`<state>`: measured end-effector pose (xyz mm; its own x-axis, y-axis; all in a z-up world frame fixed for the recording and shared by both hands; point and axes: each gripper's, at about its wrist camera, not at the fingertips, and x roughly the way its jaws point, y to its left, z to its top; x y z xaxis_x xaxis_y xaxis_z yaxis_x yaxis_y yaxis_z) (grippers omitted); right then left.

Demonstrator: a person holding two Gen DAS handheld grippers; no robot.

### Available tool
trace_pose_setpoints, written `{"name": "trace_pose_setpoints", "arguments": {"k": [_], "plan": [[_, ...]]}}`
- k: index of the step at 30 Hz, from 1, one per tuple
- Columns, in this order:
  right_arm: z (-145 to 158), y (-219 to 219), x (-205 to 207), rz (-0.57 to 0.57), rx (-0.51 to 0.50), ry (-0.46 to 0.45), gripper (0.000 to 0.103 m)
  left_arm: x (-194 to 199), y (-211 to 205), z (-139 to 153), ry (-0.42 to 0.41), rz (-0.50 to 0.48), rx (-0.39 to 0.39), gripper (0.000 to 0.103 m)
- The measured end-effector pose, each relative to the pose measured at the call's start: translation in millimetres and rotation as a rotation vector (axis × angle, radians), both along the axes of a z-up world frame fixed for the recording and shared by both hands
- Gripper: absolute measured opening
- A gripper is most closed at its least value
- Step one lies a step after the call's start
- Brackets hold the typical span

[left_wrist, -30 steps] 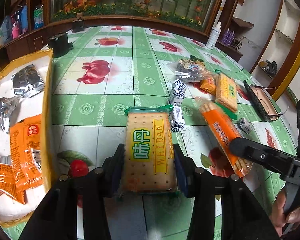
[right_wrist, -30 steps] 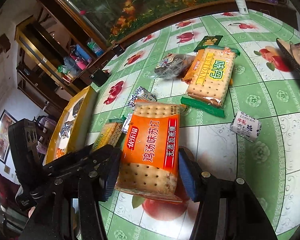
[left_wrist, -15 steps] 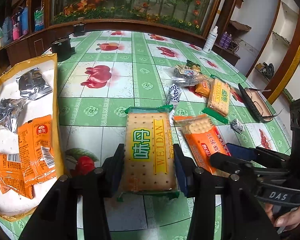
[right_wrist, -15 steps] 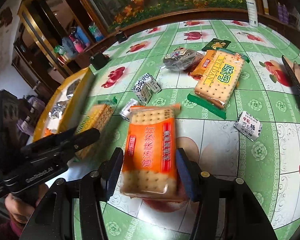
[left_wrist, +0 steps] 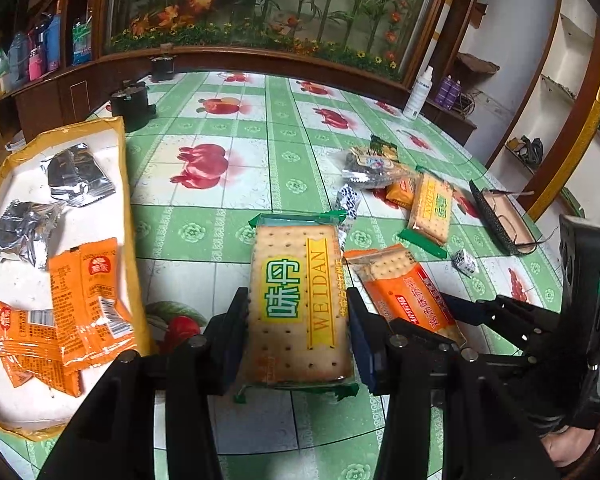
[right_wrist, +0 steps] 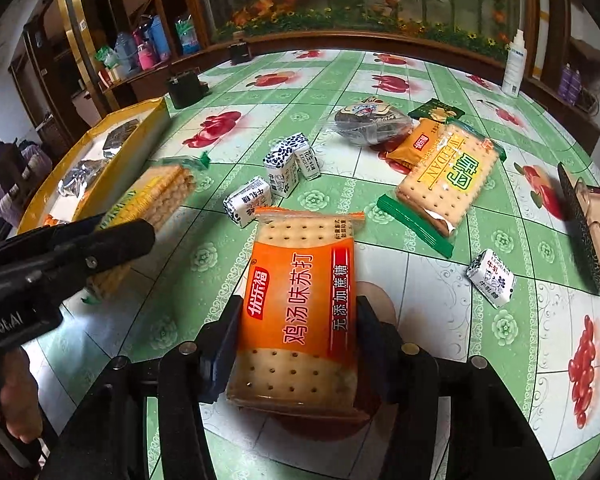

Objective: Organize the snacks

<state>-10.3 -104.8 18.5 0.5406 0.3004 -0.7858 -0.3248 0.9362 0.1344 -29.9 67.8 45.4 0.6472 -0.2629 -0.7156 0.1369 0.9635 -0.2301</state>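
The left gripper (left_wrist: 298,336) clamps a green-and-yellow cracker pack (left_wrist: 300,304) above the tabletop (left_wrist: 228,160), beside the yellow tray (left_wrist: 130,216). The right gripper (right_wrist: 296,340) grips an orange cracker pack (right_wrist: 300,312) next to it.

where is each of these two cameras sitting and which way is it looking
Left wrist: on the left gripper, looking down along its fingers at the green Weidan cracker pack they hold, yellow tray at left; the right gripper shows at right.
Right wrist: on the right gripper, looking down at the orange cracker pack it holds; the left gripper and a hand show at left.
Shared: both packs, the tray, the green-checked table.
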Motion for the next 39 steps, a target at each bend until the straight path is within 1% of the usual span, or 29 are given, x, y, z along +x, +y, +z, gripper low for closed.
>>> {"name": "trace_pose_setpoints", "arguments": {"k": [5, 9, 12, 15, 19, 25, 30, 33, 37, 39], "plan": [[3.3, -17.4, 0.7, -0.033, 0.121, 0.025, 0.058, -2.5, 12.3, 8.2, -0.018, 0.024, -0.023, 0.045], [19.3, -24.5, -5.2, -0.046, 0.206, -0.013, 0.058, -5.5, 26.6, 15.9, -0.038, 0.055, -0.043, 0.045], [32.6, -18.0, -7.4, -0.018, 0.254, -0.036, 0.058, -7.9, 40.3, 21.1, -0.054, 0.082, -0.053, 0.045], [44.2, 1.3, -7.5, 0.032, 0.27, -0.049, 0.059, -10.4, 58.9, 24.8, -0.066, 0.124, -0.064, 0.045], [54.1, 37.6, -4.3, 0.104, 0.278, -0.056, 0.059, -14.9, 91.7, 25.4, -0.073, 0.2, -0.078, 0.045], [60.7, 92.9, 7.4, 0.197, 0.293, -0.046, 0.059, -18.0, 146.0, 19.6, -0.061, 0.328, -0.091, 0.045], [62.7, 141.9, 25.7, 0.258, 0.308, -0.016, 0.059, -20.6, 186.8, 10.4, -0.038, 0.438, -0.1, 0.045], [59.9, 174.2, 37.8, 0.286, 0.293, 0.001, 0.059, -20.5, 202.2, 1.1, -0.016, 0.483, -0.103, 0.045], [49.7, 206.0, 52.4, 0.298, 0.275, 0.017, 0.059, -21.6, 208.8, -7.8, 0.001, 0.498, -0.101, 0.045], [43.2, 215.1, 57.9, 0.29, 0.259, 0.016, 0.059, -21.7, 205.5, -9.2, -0.005, 0.497, -0.073, 0.045]]}}
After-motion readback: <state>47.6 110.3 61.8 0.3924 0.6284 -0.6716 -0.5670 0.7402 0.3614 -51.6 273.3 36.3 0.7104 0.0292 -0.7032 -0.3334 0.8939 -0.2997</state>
